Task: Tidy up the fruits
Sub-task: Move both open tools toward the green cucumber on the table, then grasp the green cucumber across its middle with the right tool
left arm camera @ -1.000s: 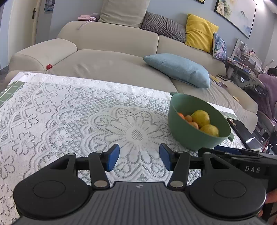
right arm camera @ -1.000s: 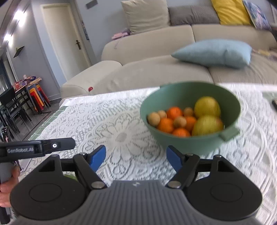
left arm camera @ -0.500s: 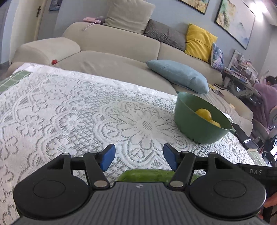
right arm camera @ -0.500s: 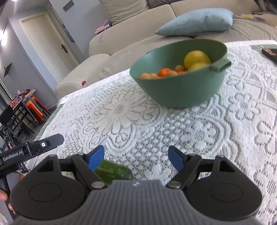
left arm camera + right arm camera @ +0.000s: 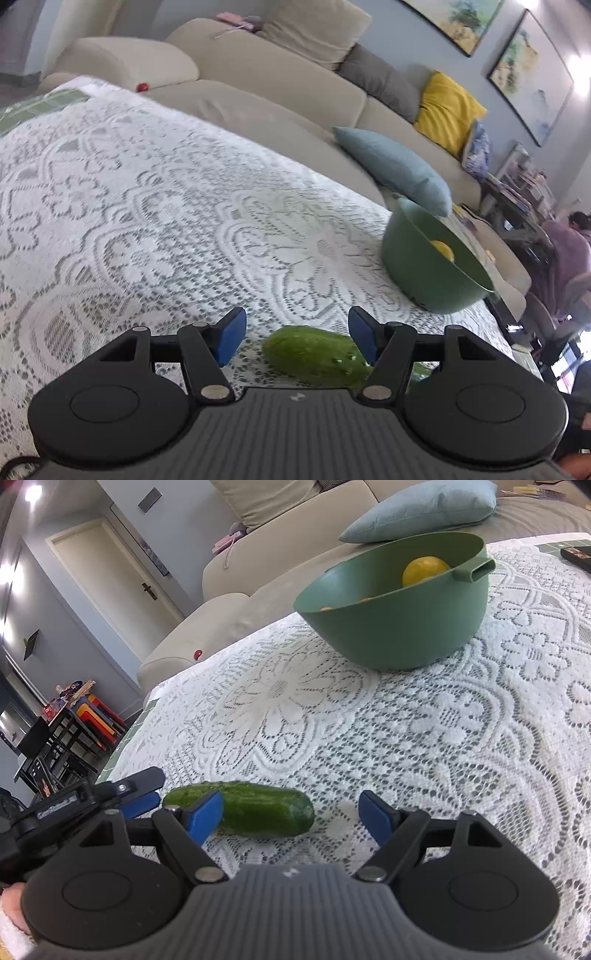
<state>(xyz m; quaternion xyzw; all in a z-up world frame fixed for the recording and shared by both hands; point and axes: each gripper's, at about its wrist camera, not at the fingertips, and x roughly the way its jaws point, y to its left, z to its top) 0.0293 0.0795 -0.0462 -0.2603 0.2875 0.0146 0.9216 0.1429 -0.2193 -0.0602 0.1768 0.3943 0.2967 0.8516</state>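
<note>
A green cucumber (image 5: 314, 356) lies on the lace-covered table (image 5: 147, 206), close in front of both grippers. My left gripper (image 5: 297, 339) is open, with the cucumber's end low between its blue pads, nearer the right pad and not pressed. My right gripper (image 5: 291, 818) is open too. The cucumber (image 5: 258, 808) lies across its left side, partly behind the left pad. The left gripper (image 5: 147, 794) shows at the cucumber's far end. A green bowl (image 5: 395, 627) stands further back holding a yellow lemon (image 5: 424, 568) and small orange fruits, mostly hidden by the rim. The bowl (image 5: 432, 273) is at the right in the left wrist view.
A beige sofa (image 5: 258, 74) with a blue pillow (image 5: 391, 166) and a yellow cushion runs behind the table. A small red ball (image 5: 142, 87) lies on it. A dark flat object (image 5: 576, 555) sits at the table's far right. A person (image 5: 569, 251) sits beyond.
Both grippers sank toward the table and tilted. The cucumber came into view in front of them. The left jaws widened a little. The bowl's fruits dropped mostly behind its rim.
</note>
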